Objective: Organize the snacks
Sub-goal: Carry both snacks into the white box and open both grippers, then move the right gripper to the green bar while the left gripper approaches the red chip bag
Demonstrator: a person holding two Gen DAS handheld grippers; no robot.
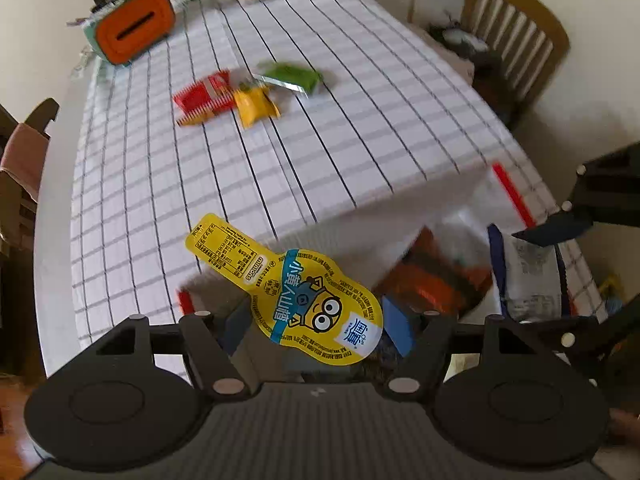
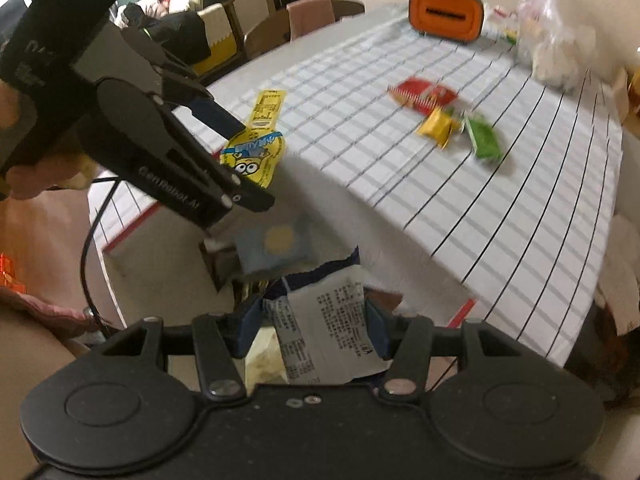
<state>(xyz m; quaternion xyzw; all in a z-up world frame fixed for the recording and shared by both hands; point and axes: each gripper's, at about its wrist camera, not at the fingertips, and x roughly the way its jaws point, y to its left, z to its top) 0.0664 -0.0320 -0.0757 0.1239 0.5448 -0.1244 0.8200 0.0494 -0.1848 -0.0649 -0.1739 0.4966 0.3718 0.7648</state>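
Note:
My left gripper [image 1: 316, 320] is shut on a yellow Minion snack pouch [image 1: 304, 292], held above the open clear zip bag [image 1: 472, 216] at the table's near edge. The pouch also shows in the right wrist view [image 2: 256, 152], pinched by the left gripper [image 2: 240, 160]. My right gripper [image 2: 312, 328] is shut on a white and blue snack packet [image 2: 328, 328], held over the same bag; the packet also shows in the left wrist view [image 1: 528, 272]. Red [image 1: 204, 98], yellow [image 1: 254, 106] and green [image 1: 292, 76] snack packets lie mid-table.
An orange and teal box [image 1: 134, 24] stands at the table's far corner. A clear plastic bag [image 2: 556, 48] of items sits at the far side. Wooden chairs [image 1: 516, 28] stand around the checked tablecloth [image 1: 360, 128]. Other snacks [image 1: 432, 276] lie inside the zip bag.

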